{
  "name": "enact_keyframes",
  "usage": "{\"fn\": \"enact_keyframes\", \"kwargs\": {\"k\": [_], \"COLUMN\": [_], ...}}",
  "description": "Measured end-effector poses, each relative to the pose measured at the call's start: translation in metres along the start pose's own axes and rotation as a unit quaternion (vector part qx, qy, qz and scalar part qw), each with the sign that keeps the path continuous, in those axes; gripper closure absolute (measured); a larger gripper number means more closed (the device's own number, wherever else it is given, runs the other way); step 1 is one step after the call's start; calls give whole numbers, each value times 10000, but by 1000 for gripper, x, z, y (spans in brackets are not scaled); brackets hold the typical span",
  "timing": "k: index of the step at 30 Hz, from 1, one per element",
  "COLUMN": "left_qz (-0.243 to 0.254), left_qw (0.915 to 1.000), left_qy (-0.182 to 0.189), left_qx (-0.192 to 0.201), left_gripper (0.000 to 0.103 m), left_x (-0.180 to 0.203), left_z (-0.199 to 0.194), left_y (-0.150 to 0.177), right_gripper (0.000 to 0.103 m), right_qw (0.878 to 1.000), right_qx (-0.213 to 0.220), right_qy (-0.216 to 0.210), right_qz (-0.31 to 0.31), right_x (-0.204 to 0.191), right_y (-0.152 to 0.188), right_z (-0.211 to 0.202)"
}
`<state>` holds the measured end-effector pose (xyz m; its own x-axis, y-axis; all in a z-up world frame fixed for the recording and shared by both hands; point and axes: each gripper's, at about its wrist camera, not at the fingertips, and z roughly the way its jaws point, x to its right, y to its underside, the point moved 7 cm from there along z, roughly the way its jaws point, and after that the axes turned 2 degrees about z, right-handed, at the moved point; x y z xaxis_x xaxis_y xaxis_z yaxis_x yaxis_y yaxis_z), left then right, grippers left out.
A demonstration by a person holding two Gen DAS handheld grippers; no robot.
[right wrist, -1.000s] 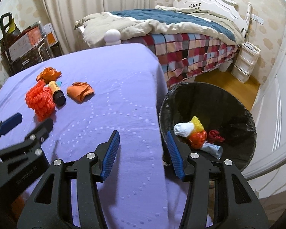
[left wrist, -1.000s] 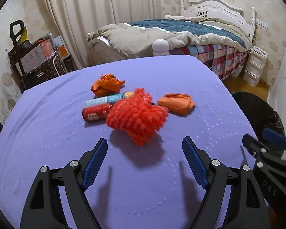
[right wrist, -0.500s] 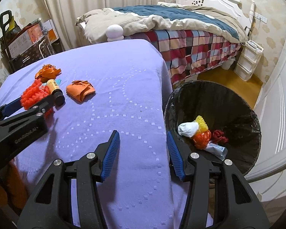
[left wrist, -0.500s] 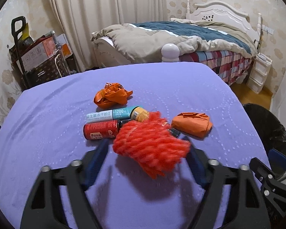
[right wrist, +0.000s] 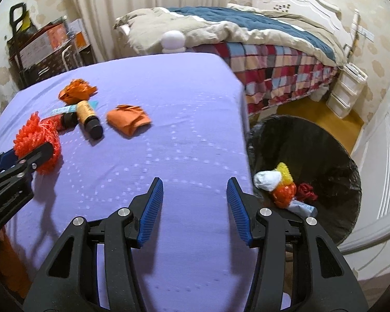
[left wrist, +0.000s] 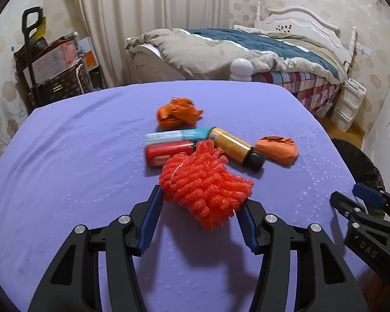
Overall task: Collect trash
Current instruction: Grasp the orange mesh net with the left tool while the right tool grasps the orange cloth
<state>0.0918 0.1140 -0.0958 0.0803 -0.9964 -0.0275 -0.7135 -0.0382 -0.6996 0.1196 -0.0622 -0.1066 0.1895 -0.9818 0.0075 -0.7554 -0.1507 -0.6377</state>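
A red foam net (left wrist: 205,187) lies on the purple table (left wrist: 65,169), between the fingers of my left gripper (left wrist: 200,205), whose jaws stand around it and press its sides. It also shows in the right wrist view (right wrist: 36,140). Behind it lie a red can (left wrist: 169,152), a teal tube (left wrist: 176,135), an amber bottle (left wrist: 234,147) and two orange wrappers (left wrist: 178,113) (left wrist: 278,149). My right gripper (right wrist: 195,197) is open and empty over the table's right edge, beside the black trash bin (right wrist: 325,143) holding several trash pieces.
A bed (left wrist: 247,52) stands behind the table. A trolley with boxes (left wrist: 52,70) is at the back left. White drawers (right wrist: 348,91) stand by the right wall. The bin sits on the floor just right of the table.
My left gripper moved forward onto the red foam net and its jaws narrowed around it. My right gripper shifted slightly left over the table edge.
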Motion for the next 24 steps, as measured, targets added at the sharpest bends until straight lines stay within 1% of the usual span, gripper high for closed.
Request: {"fn": "enact_keyframes", "kwargs": {"k": [6, 13, 16, 24], "left_qz": [-157, -262, -339, -441], "left_qw": [9998, 9995, 9993, 9989], "left_qy": [-76, -160, -146, -129], "left_qx": [24, -11, -31, -30], "left_gripper": [49, 49, 49, 49], "left_x": [-20, -39, -46, -56], "left_z": [-1, 2, 4, 7], "left_y": [1, 4, 5, 3], "right_gripper": [53, 52, 43, 43], "right_qw": [9993, 9985, 9981, 9974], "right_qx": [-58, -84, -84, -104], "right_qy": [-106, -197, -201, -278], "right_qz": [-344, -496, -581, -654], "right_x": [-26, -45, -52, -64], "right_y": [-12, -32, -40, -56], "right_z": [14, 31, 38, 52]}}
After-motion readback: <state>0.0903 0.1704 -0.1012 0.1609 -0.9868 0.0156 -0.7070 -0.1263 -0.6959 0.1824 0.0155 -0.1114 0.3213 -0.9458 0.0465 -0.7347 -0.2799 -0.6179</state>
